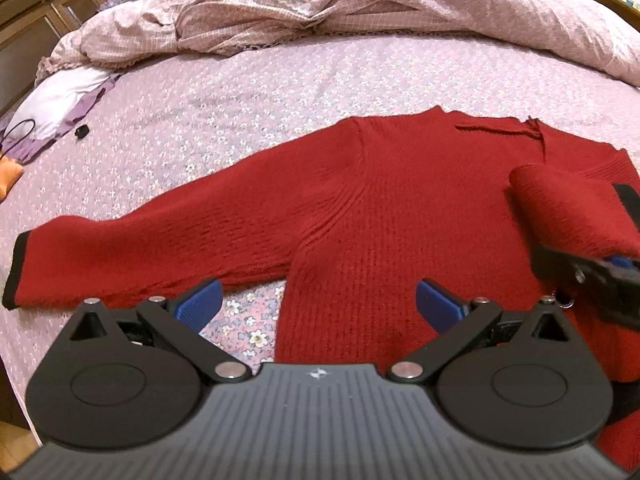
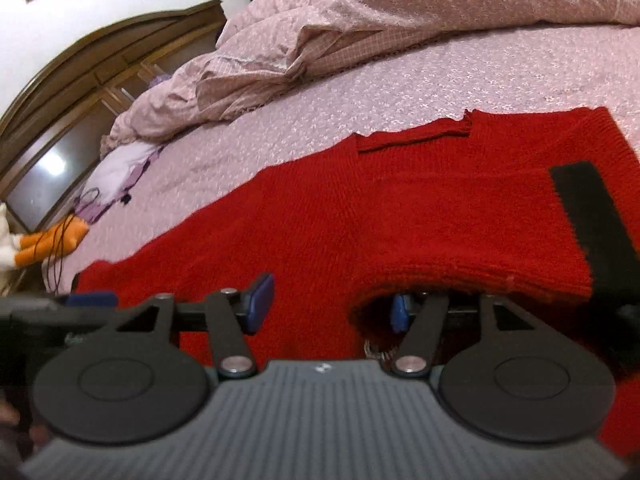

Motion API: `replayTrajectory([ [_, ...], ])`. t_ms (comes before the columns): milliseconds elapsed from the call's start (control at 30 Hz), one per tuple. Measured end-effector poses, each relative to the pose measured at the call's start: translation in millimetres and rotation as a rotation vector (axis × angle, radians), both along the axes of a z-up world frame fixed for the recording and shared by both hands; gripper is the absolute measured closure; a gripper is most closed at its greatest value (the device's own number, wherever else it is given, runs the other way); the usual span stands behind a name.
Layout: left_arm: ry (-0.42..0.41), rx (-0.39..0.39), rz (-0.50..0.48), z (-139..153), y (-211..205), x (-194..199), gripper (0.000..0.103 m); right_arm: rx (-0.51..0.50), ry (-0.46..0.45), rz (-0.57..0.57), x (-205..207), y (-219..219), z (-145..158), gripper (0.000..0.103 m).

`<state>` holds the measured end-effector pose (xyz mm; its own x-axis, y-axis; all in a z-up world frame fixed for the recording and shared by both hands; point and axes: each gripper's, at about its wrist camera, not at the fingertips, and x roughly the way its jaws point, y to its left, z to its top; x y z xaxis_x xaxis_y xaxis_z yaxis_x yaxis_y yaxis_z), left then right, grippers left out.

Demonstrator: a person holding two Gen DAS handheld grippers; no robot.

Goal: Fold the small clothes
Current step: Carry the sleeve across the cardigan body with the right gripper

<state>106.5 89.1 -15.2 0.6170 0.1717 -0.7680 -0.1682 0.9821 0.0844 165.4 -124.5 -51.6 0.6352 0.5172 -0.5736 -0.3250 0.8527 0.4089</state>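
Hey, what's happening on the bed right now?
A person with a gripper in each hand is folding a red sweater laid on the floral bedsheet. The right sleeve is folded over the body, draped on the open right gripper. The left gripper hovers open; the left sleeve lies outstretched.

We see left gripper (image 1: 318, 304) open over red sweater (image 1: 360, 208) on bed (image 1: 240, 92); right gripper (image 1: 600, 276) beside folded sleeve (image 1: 568, 208).

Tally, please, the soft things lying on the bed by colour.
Red: 1, the knit sweater
Pink: 1, the crumpled quilt
Orange: 1, the plush toy
White and purple: 1, the cloth
Total: 4
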Motion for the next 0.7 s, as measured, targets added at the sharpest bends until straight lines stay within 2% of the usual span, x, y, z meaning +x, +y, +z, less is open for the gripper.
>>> replayTrajectory([
  [267, -0.027, 0.011, -0.076, 12.0, -25.7, 4.0, 0.000, -0.033, 0.008, -0.017, -32.0, -31.3, 17.4, 0.042],
  [400, -0.041, 0.011, -0.133, 18.2, -44.9, 8.2, 0.000, -0.059, 0.021, -0.083, -41.9, -53.4, 20.4, 0.042],
  [567, -0.044, 0.019, -0.219, 22.1, -75.1, 14.0, 0.000, -0.160, 0.021, -0.186, -46.6, -78.0, 20.3, 0.042],
  [700, -0.044, 0.047, -0.300, 22.3, -104.5, 19.6, 0.000, -0.200, 0.033, -0.242, -45.7, -95.1, 13.9, 0.042],
])
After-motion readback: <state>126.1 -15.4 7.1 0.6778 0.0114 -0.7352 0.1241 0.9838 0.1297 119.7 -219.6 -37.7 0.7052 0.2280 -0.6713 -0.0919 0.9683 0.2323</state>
